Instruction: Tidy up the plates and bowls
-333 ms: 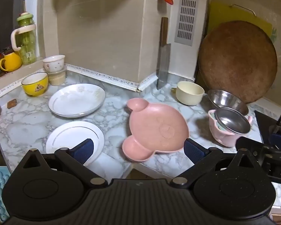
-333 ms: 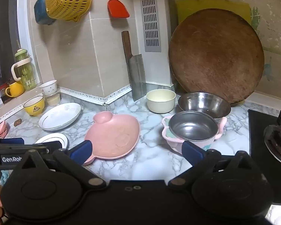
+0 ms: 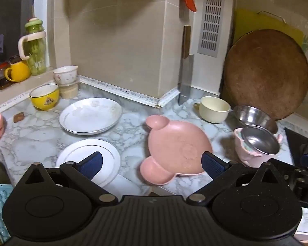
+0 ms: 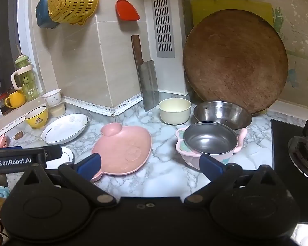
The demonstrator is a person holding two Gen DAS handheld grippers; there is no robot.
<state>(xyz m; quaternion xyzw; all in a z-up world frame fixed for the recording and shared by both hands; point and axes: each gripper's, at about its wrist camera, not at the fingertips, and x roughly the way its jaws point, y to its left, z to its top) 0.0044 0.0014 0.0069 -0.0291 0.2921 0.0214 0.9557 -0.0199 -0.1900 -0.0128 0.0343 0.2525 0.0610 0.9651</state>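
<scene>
a marble kitchen counter (image 3: pixel 41 143) seen from two handheld grippers, both hovering above its near edge. from left to right: a yellow bowl (image 3: pixel 44 96) sits by the window ledge, with two small stacked white bowls (image 3: pixel 66 77) just behind it. next come a large white plate (image 3: pixel 90 114) and, nearer the edge, a smaller white plate (image 3: pixel 104 153). in the middle lies a pink animal-shaped plate (image 3: pixel 174 145) with two ear compartments. right of it stands a cream bowl (image 3: pixel 214 109), then a steel bowl (image 3: pixel 254 116), and in front of that a smaller steel bowl nested in a pink handled bowl (image 3: pixel 256 155). a gas stove (image 4: pixel 306 149) ends the row.

the left gripper (image 3: pixel 152 163) has its jaws spread wide and holds nothing; the right gripper (image 4: pixel 149 164) is equally wide and empty.

no dish looks gathered yet, so the work seems to be at its start. a sensible first move is to pinch one plate by its rim (the smaller white one lies closest to the left gripper) and lift it level, since glazed rims are likely to slip.

the right view shows the stove burner and both steel bowls from above, plus a colander and a spatula hanging on the wall. the left view shows the smaller white plate nearly whole, where the right view hides most of it behind the other tool.
</scene>
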